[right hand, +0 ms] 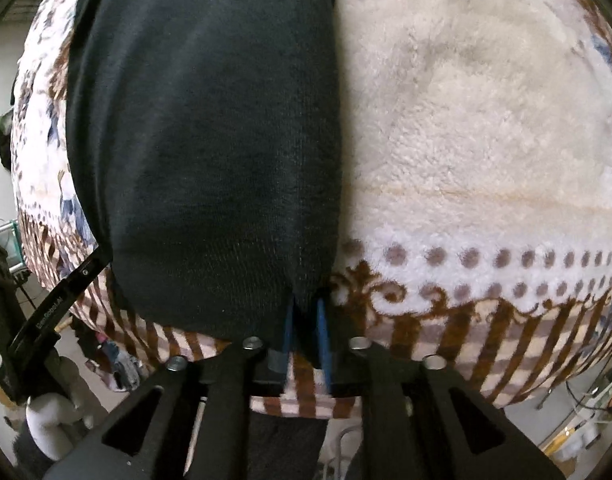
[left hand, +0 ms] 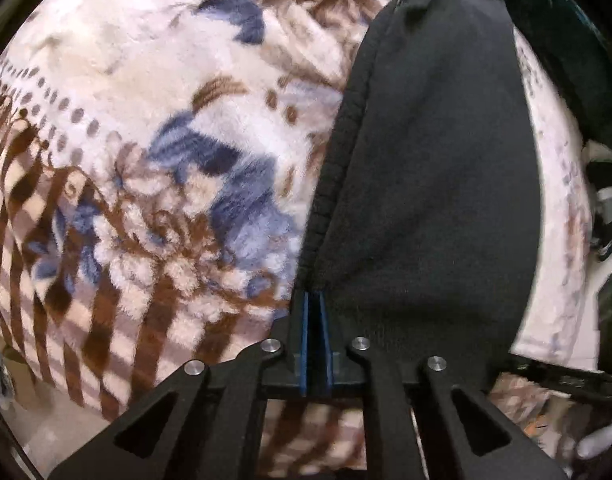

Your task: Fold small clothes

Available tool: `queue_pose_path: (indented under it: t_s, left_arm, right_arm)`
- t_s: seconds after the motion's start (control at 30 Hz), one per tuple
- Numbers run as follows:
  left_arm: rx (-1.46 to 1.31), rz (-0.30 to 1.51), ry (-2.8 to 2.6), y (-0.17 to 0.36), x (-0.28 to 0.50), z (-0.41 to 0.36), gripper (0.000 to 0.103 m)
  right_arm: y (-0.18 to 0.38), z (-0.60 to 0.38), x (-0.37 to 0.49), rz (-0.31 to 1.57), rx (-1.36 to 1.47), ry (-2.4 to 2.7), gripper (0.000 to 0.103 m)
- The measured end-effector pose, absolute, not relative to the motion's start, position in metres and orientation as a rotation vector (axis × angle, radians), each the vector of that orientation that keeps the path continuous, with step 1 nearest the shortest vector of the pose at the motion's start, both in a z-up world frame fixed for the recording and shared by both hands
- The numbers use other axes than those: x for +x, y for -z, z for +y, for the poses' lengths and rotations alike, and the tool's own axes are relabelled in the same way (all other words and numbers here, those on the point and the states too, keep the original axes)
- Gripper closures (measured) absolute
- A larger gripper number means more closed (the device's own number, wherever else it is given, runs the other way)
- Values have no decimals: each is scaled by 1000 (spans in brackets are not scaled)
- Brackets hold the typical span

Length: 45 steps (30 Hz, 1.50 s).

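Note:
A small black garment (left hand: 434, 168) lies stretched over a plush blanket (left hand: 154, 128). My left gripper (left hand: 316, 300) is shut on its near left corner, beside a ribbed hem. In the right wrist view the same black garment (right hand: 210, 140) fills the left and middle. My right gripper (right hand: 306, 308) is shut on its near right corner, with cloth bunched between the blue pads (right hand: 321, 332). The far end of the garment runs out of sight at the top of both views.
The blanket (right hand: 486, 140) is cream with blue flowers, brown dots and brown stripes near its front edge. My left gripper's black frame (right hand: 54, 308) shows at the lower left of the right wrist view. Cluttered floor lies beyond the blanket's edges.

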State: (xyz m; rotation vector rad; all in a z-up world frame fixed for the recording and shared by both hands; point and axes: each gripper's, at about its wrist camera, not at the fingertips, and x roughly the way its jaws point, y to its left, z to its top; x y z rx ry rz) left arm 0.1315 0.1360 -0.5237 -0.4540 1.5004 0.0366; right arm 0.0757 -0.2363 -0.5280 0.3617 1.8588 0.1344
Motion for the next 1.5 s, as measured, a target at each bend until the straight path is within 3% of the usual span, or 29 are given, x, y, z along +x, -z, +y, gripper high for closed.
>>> queue_pose_path:
  t_s: [0.03,0.07,0.13,0.23,0.47,0.73,0.93,1.0,1.27,1.37,1.4,1.43,1.5]
  left_arm:
    - [-453,1500,-36,515,135,136,96]
    - [-422,1487,-47,498,142,133,94]
    - [-401,1433,-30,473,158,134,66]
    - [-454,1302,7,436,207,139,52]
    - [-462,1117,71,410,389,145,51]
    - [-451,1259,138,484,575,128,51]
    - [-169,1316,-3,523,606,125,48]
    - [-225,1317,-14,525,601,147,47]
    - [-489,1279,121,505,583,157,49]
    - [-374,1295,152,514,590,131,50]
    - [-336,1282,153,515,590,127,64]
    - [-315,1259,160,517,591,125,93]
    - [-325,1253,161,520,600,129,94]
  right_arm:
    - [526,-237,78,1874,376,-136,70]
    - [524,-239,78,1870,387,-139,65]
    - [506,-246,88,1824,427,-131,58]
    - [475,-252,111,1743,463,-126,52]
    - [432,-250,217,1544,502,-123,52]
    - [443,-281,369,1404,611,-78,52]
    - [477,-277,446,1428,552,-84,52]
    - [487,-276,458,1450,528,-80,52]
    - [499,-287,498,1446,547,-83,52]
    - [498,-293,516,1429,558,-82,52]
    - [499,-294,525,1426,551,-83,52]
    - [501,-294,532,1426,547,-87,51]
    - [510,-293,545,1449,545,-103,51]
